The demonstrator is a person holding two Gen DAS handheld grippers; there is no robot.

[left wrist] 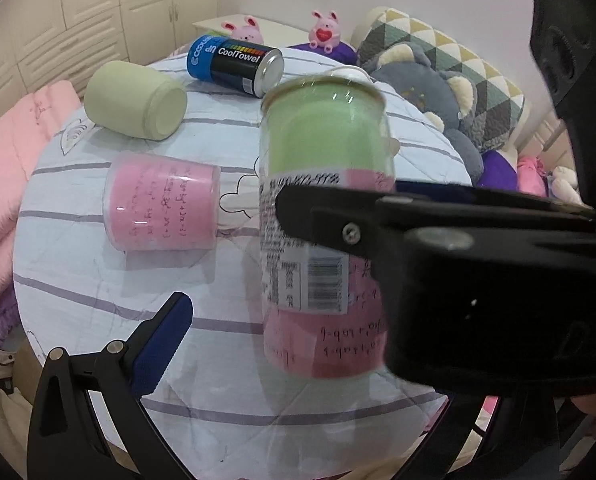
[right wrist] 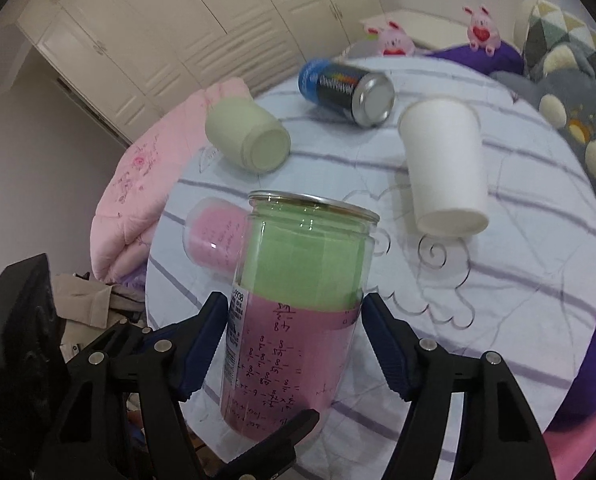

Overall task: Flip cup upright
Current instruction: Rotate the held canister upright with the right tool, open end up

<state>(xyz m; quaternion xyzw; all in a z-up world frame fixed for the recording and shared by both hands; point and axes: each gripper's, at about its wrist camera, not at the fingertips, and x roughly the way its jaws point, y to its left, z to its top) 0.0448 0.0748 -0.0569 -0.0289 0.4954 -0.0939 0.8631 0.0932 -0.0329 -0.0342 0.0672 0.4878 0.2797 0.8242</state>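
Bedroom clutter frames the work: cream wardrobe doors (right wrist: pixel 202 20) behind, pink rabbit plush toys (right wrist: pixel 396 38) at the far edge, and a round table under a striped quilted cloth (right wrist: pixel 538 300) where several containers lie tipped over. At the centre stands the task's own thing, a clear plastic jar (right wrist: pixel 298 300) lined with green and pink paper, its metal-rimmed mouth up and its axis close to vertical. The right gripper (right wrist: pixel 294 344) clamps it at mid-height, blue pads pressed to both sides of the wall. The left gripper (left wrist: pixel 282 312) sits just beside the jar with its visible blue-padded finger (left wrist: pixel 162 344) clear of the jar — its other finger is hidden behind the right tool, so I cannot tell how wide it stands. Whether the base already touches the cloth is unclear from either view. Judging by this, the flip itself looks essentially done and the step in hand is the set-down; the next move calls for lowering the jar flat and letting go without nudging it. Around it lie a small clear cup with pink paper (left wrist: pixel 162 208), a pale green jar (left wrist: pixel 136 100), a CoolTowel can (left wrist: pixel 234 64) and a white paper cup (right wrist: pixel 446 168) — all still on their sides.
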